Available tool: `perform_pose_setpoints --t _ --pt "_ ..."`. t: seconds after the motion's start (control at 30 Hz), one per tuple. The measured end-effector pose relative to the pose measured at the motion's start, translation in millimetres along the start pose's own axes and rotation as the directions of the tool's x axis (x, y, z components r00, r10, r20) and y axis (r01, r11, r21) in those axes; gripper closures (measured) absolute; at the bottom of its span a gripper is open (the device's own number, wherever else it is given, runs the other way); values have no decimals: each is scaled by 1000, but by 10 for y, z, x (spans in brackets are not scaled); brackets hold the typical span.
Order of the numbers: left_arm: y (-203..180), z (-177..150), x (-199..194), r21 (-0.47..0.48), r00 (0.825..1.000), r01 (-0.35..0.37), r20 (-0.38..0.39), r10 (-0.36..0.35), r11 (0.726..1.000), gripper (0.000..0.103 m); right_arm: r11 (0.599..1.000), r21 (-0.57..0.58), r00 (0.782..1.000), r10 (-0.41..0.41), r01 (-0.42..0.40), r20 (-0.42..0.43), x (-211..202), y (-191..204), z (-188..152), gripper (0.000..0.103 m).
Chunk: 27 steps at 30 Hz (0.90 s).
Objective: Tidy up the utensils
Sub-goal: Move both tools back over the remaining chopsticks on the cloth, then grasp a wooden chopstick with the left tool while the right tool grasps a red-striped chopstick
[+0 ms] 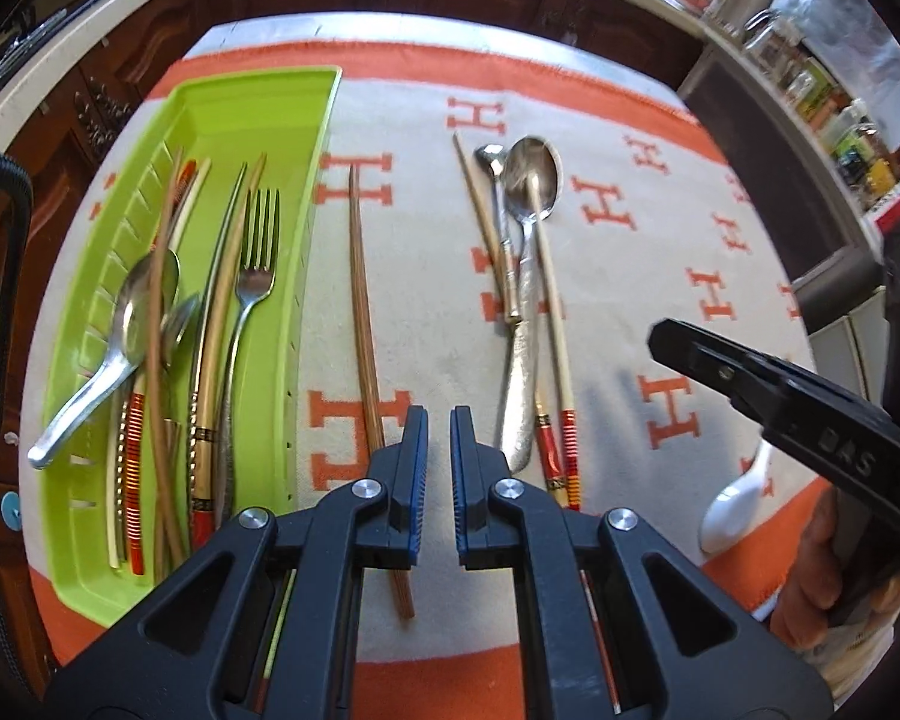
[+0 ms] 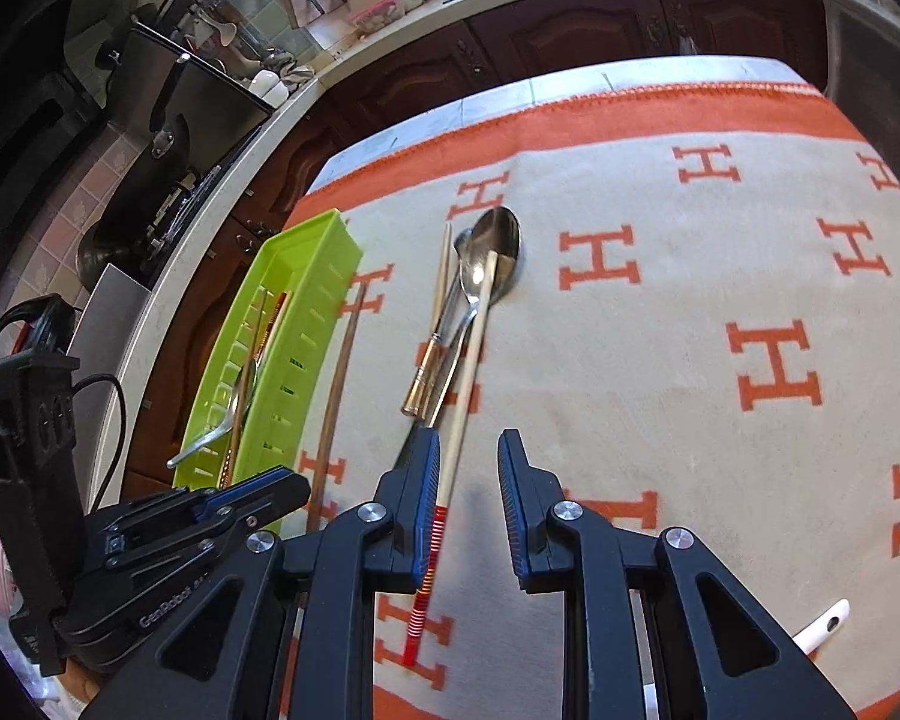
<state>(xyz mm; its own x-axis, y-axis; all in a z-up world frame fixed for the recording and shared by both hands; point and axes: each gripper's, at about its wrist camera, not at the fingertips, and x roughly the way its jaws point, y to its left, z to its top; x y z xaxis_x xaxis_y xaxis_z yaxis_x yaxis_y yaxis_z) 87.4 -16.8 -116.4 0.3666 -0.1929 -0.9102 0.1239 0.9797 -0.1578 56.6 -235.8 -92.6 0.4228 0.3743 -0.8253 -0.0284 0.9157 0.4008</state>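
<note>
Right of the green tray, our open, empty right gripper straddles the red-banded chopstick leaning on the large spoon, so closing could drag both.

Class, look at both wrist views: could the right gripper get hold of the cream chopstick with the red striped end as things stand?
Probably yes. The right gripper is open, and the cream chopstick with the red striped end already runs between its fingers, lying on top of the large steel spoon with nothing over it.
</note>
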Motion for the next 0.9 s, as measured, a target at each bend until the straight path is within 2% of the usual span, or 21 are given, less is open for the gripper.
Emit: perform_pose_setpoints --t 0.13,0.27,0.47,0.63,0.7,0.77,0.9 --pt "-28 54 211 -24 996 -72 -53 70 997 98 1000 19 1000 23 -22 -14 79 -120 -34 83" --pt "-38 97 317 -28 988 -137 -73 135 990 98 999 27 999 39 -39 -21 150 -178 -50 83" --pt "-93 127 342 -9 982 -174 -82 173 985 98 998 36 998 55 -54 -29 246 -189 -25 83" --pt "-107 145 249 -8 977 -205 -58 204 979 98 997 42 997 66 -65 -28 282 -199 -5 83" --pt "-89 148 249 -14 973 -222 -61 221 975 95 996 49 997 72 -71 -27 304 -204 -5 83" --pt "-52 152 300 -34 974 -215 -88 211 976 78 996 52 997 77 -75 -28 310 -208 -8 83" --pt "-65 166 354 -53 981 -172 -103 166 984 76 995 54 996 82 -80 -29 317 -219 -16 83"
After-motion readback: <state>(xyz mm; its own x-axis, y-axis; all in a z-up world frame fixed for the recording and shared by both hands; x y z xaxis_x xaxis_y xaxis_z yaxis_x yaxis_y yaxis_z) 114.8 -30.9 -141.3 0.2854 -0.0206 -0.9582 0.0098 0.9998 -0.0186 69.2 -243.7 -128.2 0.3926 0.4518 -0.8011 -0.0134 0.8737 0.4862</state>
